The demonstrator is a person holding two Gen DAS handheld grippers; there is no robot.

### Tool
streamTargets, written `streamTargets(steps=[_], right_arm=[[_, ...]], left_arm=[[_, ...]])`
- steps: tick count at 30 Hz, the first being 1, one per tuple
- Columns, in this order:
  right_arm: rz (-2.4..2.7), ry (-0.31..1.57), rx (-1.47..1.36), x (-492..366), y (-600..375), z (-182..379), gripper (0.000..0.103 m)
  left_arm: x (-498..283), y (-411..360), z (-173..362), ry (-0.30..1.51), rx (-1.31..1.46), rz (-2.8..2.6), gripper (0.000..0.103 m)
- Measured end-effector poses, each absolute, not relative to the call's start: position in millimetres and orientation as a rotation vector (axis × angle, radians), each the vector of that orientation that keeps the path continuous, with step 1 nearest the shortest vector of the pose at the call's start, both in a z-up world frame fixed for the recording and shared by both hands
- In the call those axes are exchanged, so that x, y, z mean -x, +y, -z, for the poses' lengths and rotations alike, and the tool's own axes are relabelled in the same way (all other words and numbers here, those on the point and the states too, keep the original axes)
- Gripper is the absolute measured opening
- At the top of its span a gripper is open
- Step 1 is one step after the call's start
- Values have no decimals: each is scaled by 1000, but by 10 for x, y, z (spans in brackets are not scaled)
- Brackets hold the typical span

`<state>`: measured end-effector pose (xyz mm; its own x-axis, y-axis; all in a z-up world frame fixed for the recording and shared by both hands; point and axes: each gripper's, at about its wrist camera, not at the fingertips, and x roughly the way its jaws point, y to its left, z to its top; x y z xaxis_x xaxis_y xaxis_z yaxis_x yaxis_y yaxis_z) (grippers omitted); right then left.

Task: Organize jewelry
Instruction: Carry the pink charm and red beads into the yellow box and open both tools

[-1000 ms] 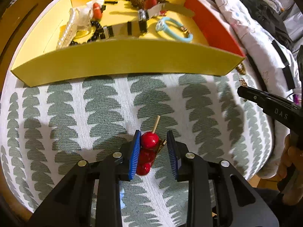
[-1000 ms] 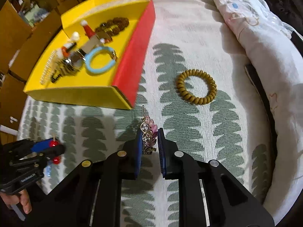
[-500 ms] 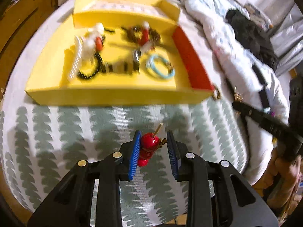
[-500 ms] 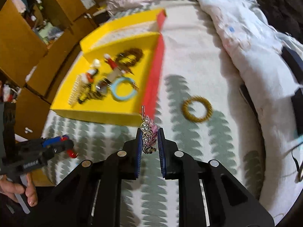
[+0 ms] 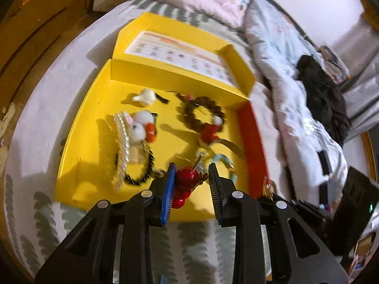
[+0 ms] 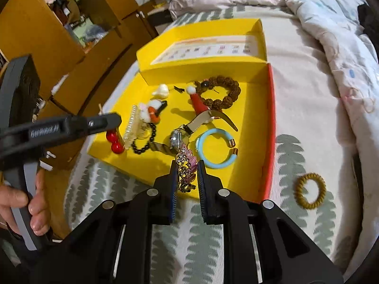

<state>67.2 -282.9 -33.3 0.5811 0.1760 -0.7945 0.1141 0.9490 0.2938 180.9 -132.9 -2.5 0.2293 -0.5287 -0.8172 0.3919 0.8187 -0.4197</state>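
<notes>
Bedroom scene, with a leaf-print bedspread (image 6: pixel 296 156) under everything and the open yellow box (image 6: pixel 251 127) as the landmark on it. Left gripper (image 5: pixel 192 182) first: its jaws are clamped on a red bead hairpin (image 5: pixel 186 181), blue pad on one side, black on the other, a little wooden stick poking out on top. It hangs above the box's near wall, and in the right wrist view that same gripper (image 6: pixel 113 120) sits over the box's left edge with the red beads dangling below. A hand (image 6: pixel 26 203) grips its handle at the left border.

Right gripper (image 6: pixel 186 177) now: closed tight on a pink rhinestone hair clip (image 6: pixel 186 165), held over the box's near wall.

Inside the box it's crowded. Directly beyond the clip lie a wristwatch (image 6: pixel 180 137) and a light blue bangle (image 6: pixel 216 149); further back a red Santa-hat clip (image 6: pixel 197 100) and a brown bead bracelet (image 6: pixel 222 92). Towards the box's left side: a pearl comb (image 6: pixel 131 125), a black bead bracelet (image 6: pixel 144 144), white pompom pieces (image 6: pixel 154 108). The box's lid (image 6: pixel 208 47) stands open behind, its right wall red.

Outside the box, beyond that red wall, a mustard spiral hair tie (image 6: pixel 309 190) rests on the bedspread. A rumpled quilt (image 6: pixel 331 23) is heaped on the far right, wooden cabinets (image 6: pixel 47 28) off to the left.
</notes>
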Motion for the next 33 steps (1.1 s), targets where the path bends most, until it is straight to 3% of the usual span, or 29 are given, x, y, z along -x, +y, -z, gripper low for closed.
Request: streamTargets(steps=[22, 33], right_arm=[[33, 1070, -317, -1202, -2966, 924, 17], [-104, 1056, -343, -1098, -2758, 750, 17]], left_arm=[[-2501, -1726, 635, 1293, 127, 575, 28], [-2480, -1720, 644, 1294, 126, 580, 28]])
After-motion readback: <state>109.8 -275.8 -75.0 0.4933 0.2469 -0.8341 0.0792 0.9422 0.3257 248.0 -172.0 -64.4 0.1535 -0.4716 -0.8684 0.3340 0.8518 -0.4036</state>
